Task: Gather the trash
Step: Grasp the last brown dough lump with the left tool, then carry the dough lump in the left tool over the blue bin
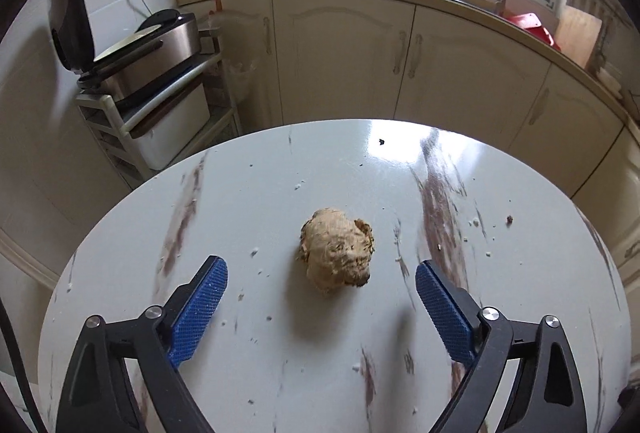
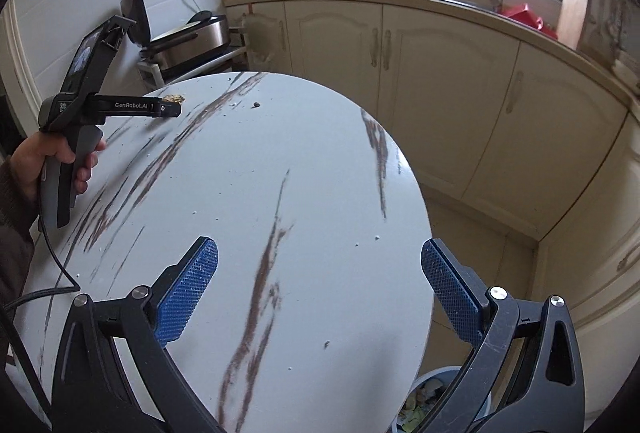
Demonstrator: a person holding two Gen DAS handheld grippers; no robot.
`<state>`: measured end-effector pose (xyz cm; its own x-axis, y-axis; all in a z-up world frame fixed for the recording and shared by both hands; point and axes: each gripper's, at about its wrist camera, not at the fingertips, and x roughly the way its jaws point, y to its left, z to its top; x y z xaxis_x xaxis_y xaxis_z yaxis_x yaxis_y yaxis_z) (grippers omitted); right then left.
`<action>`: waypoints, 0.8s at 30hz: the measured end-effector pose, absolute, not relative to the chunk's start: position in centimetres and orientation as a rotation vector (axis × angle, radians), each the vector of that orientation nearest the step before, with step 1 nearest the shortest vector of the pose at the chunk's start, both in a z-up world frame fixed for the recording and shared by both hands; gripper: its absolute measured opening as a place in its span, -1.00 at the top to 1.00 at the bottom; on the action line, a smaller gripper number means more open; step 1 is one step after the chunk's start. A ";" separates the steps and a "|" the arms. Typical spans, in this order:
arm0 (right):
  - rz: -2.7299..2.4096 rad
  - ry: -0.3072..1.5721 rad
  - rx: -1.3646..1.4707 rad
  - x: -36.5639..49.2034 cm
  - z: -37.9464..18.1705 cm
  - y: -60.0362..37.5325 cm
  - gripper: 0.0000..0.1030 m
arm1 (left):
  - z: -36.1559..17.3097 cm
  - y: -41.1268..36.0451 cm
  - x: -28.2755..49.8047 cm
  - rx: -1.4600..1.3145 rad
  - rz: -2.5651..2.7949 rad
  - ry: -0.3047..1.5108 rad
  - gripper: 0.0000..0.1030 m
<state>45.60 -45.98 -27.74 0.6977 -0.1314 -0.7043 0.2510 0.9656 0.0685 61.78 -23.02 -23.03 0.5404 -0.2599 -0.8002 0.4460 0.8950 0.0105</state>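
Now the left tongs [image 1: 321,269] tilt down, wide open, by the brown lump [image 1: 337,249] on the tabletop [image 1: 520,293]. The right tongs [image 2: 319,253] tilt down too, open and empty.

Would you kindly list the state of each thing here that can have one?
Left gripper: open, empty, lump ahead of its pads.
Right gripper: open, empty.
Brown lump: lying on table, untouched.
Bin: open, trash inside.
Cooker lid: raised.
Cupboard doors: shut.
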 end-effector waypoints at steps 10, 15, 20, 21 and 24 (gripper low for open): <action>-0.217 0.754 0.205 45.5 -27.6 -47.5 -0.98 | -22.6 -23.3 62.0 0.289 -0.538 0.915 0.41; -0.221 0.739 0.215 43.4 -26.9 -47.5 -0.98 | -21.4 -21.3 57.8 0.339 -0.564 0.899 0.41; -0.245 0.722 0.241 40.0 -26.1 -48.2 -0.98 | -19.1 -20.5 51.9 0.378 -0.600 0.871 0.41; -0.257 0.719 0.249 39.0 -26.1 -48.5 -0.98 | -18.5 -20.6 50.4 0.387 -0.619 0.858 0.41; -0.304 0.711 0.290 35.6 -26.5 -50.2 -0.98 | -16.9 -22.0 45.0 0.439 -0.681 0.812 0.41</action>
<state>35.57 -50.24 -26.53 0.7174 -0.1732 -0.6748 0.3677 0.9168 0.1557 44.96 -21.96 -16.94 0.4973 -0.3815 -0.7792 0.7004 0.7065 0.1011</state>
